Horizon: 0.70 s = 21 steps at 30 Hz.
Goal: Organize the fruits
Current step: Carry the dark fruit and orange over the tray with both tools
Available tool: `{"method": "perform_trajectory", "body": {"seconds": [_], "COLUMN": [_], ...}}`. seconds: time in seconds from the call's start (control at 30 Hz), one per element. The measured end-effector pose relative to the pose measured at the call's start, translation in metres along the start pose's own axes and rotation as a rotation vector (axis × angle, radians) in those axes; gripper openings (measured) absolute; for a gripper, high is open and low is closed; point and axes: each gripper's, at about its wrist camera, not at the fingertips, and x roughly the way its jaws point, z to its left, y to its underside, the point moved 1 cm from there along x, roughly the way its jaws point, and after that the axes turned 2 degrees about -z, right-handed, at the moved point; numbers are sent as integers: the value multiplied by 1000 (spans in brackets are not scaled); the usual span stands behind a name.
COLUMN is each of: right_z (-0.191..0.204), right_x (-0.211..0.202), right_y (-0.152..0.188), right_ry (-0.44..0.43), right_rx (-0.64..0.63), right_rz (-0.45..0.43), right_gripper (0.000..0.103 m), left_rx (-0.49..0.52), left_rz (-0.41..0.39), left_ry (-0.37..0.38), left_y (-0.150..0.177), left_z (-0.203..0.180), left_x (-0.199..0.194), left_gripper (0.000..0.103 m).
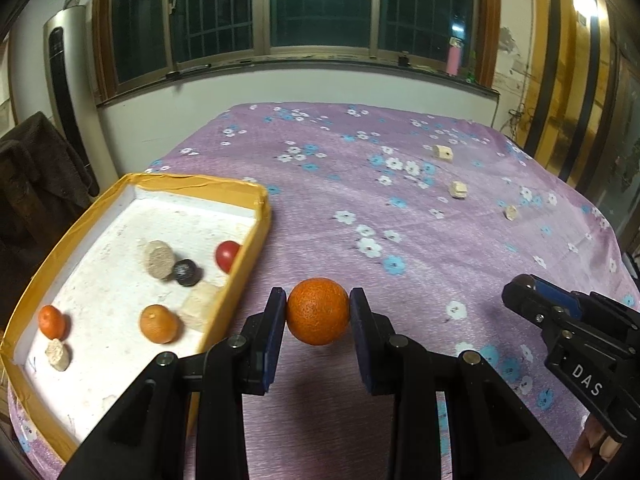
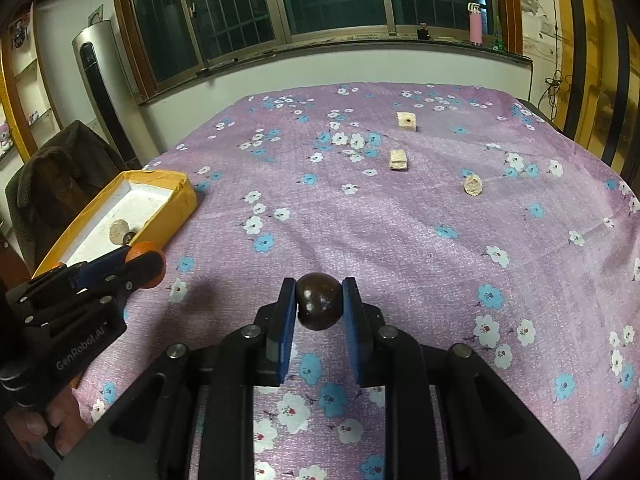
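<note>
My left gripper [image 1: 318,306] is shut on an orange [image 1: 318,311] and holds it above the purple cloth, just right of the yellow box [image 1: 244,272]. The box holds two small oranges [image 1: 159,323], a red fruit [image 1: 227,255], a dark ball [image 1: 186,272] and pale foam pieces [image 1: 159,259]. My right gripper [image 2: 320,300] is shut on a dark brown round fruit [image 2: 319,301] above the cloth. In the right wrist view the left gripper [image 2: 142,266] with its orange is at the left, beside the box [image 2: 176,204].
Three pale foam pieces [image 2: 406,121] [image 2: 398,160] [image 2: 473,185] lie on the far right part of the flowered cloth [image 2: 400,240]. A chair with a dark coat [image 2: 52,176] stands left of the table. A wall and window are behind.
</note>
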Motion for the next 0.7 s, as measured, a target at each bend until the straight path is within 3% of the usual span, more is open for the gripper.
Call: {"method": "perform_trajectory", "body": {"seconds": [0.4, 0.7], "right_z": [38, 89], "right_x": [-6, 2], "right_y": [-9, -19], "right_ry": [-52, -128], "right_rx": [-67, -147], "right_rz": [-30, -30], "right_gripper": [24, 24], "left_rx": [-71, -141], "left_rz": [-19, -14], "left_ry": [-79, -169], "left_y": [-3, 1], "left_z": [47, 97], "left_x": [-15, -23], "left_gripper": [32, 32]}}
